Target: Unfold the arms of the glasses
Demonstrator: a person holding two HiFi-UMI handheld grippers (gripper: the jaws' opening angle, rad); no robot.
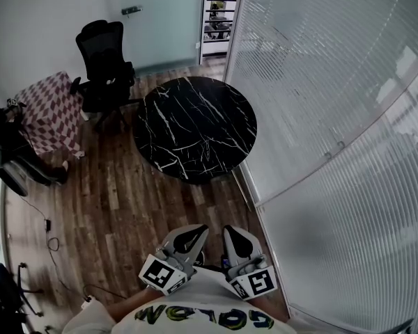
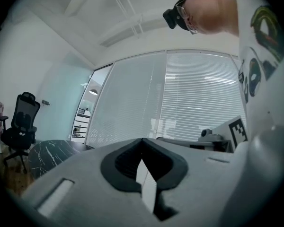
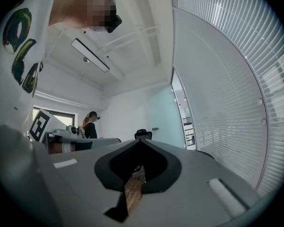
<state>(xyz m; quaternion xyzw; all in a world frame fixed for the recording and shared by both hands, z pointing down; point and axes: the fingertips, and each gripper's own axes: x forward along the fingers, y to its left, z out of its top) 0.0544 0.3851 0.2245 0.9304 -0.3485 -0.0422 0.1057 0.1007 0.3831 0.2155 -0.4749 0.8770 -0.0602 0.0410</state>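
No glasses show in any view: the top of the round black table (image 1: 195, 127) looks bare from edge to edge, and nothing lies on the wooden floor (image 1: 125, 214) near it, so where the pair sits cannot be told. The left gripper (image 1: 195, 232) and the right gripper (image 1: 231, 232) are held level and close together just in front of the person's chest, each with its jaws pressed together on nothing. A pair of glasses would likely be light, thin and easily bent at the hinges, with slick lenses that smear, so the safer hold would probably be one gripper on the front frame by the bridge or at an outer corner while the other swings each arm out by its free end, gently. By count: two grippers, one table, one black office chair (image 1: 104, 61), one checked seat (image 1: 52, 113), no glasses seen
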